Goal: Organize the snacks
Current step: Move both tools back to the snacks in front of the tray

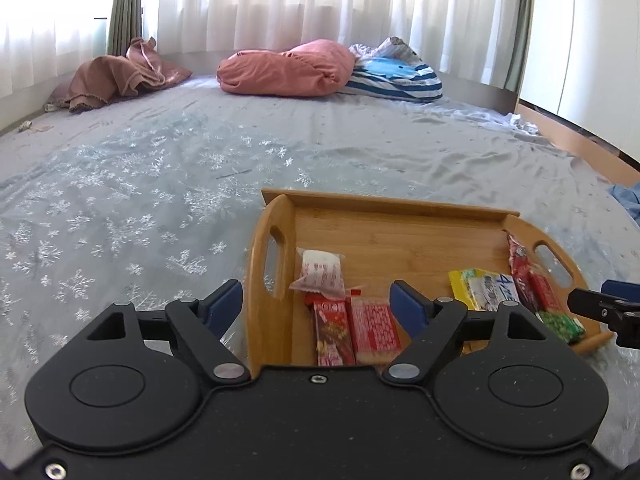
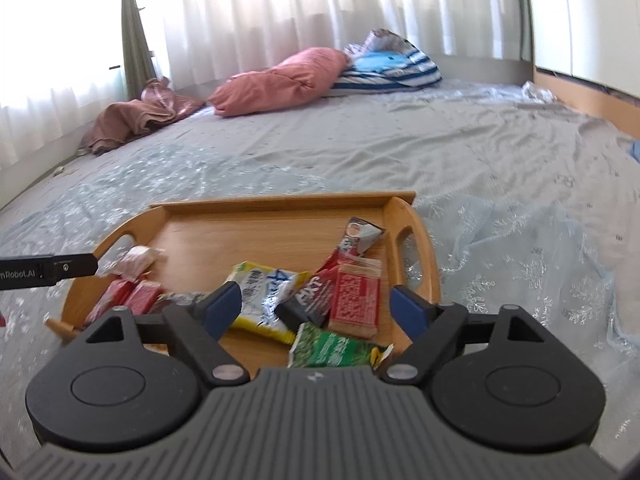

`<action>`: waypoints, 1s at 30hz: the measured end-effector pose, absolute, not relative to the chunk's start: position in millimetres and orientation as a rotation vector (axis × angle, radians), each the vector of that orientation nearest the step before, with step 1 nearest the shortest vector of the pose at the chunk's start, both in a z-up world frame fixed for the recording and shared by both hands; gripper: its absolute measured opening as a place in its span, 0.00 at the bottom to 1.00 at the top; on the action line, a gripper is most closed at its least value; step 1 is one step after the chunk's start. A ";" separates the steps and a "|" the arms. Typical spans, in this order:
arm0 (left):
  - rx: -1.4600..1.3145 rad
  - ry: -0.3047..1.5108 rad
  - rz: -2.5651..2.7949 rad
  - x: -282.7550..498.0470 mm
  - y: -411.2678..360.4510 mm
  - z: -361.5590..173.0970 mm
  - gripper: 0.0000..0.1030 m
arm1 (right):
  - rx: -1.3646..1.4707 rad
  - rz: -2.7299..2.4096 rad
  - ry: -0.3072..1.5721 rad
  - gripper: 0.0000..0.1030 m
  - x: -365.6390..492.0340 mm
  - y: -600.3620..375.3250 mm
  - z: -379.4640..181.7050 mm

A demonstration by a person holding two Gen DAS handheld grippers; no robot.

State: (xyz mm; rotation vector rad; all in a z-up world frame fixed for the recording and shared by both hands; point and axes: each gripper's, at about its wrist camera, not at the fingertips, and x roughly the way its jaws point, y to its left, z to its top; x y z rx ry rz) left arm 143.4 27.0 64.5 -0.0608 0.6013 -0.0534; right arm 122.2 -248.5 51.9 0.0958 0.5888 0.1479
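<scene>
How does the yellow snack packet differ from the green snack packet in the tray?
The yellow snack packet has a white and blue panel with writing, while the green snack packet is green nearly all over. The yellow one lies toward the middle of the wooden tray; the green one lies at the near edge, closest to the right gripper. Both lie flat, ungripped.

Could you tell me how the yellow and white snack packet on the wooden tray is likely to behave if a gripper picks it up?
The yellow and white packet looks like crinkled glossy film, so it will probably flex and may slip between the fingers. It appears puffy and flat, likely light. It lies flat on the tray, so rolling seems unlikely.
</scene>
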 end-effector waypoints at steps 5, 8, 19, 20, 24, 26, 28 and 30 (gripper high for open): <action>-0.028 0.574 -0.058 119.5 27.4 70.0 0.78 | 0.082 0.180 0.573 0.94 102.1 -239.0 52.3; -0.043 0.579 -0.087 110.5 28.5 75.4 0.78 | 0.061 0.193 0.569 0.96 92.6 -231.8 49.6; -0.037 0.619 -0.122 81.8 26.9 87.7 0.78 | -0.003 0.210 0.564 1.00 73.2 -217.9 41.4; -0.036 0.628 -0.122 79.7 26.5 88.1 0.78 | -0.001 0.207 0.567 1.00 72.4 -218.2 40.1; -0.012 0.653 -0.133 70.8 22.4 87.8 0.78 | 0.017 0.201 0.586 1.00 69.2 -220.8 32.9; -0.004 0.662 -0.132 66.8 20.2 85.0 0.78 | 0.021 0.189 0.593 1.00 67.8 -221.5 28.4; -0.008 0.675 -0.129 64.0 19.6 81.1 0.78 | 0.035 0.181 0.603 1.00 66.9 -222.9 24.1; -0.024 0.689 -0.126 62.5 20.0 76.3 0.78 | 0.055 0.176 0.612 1.00 66.3 -224.7 20.1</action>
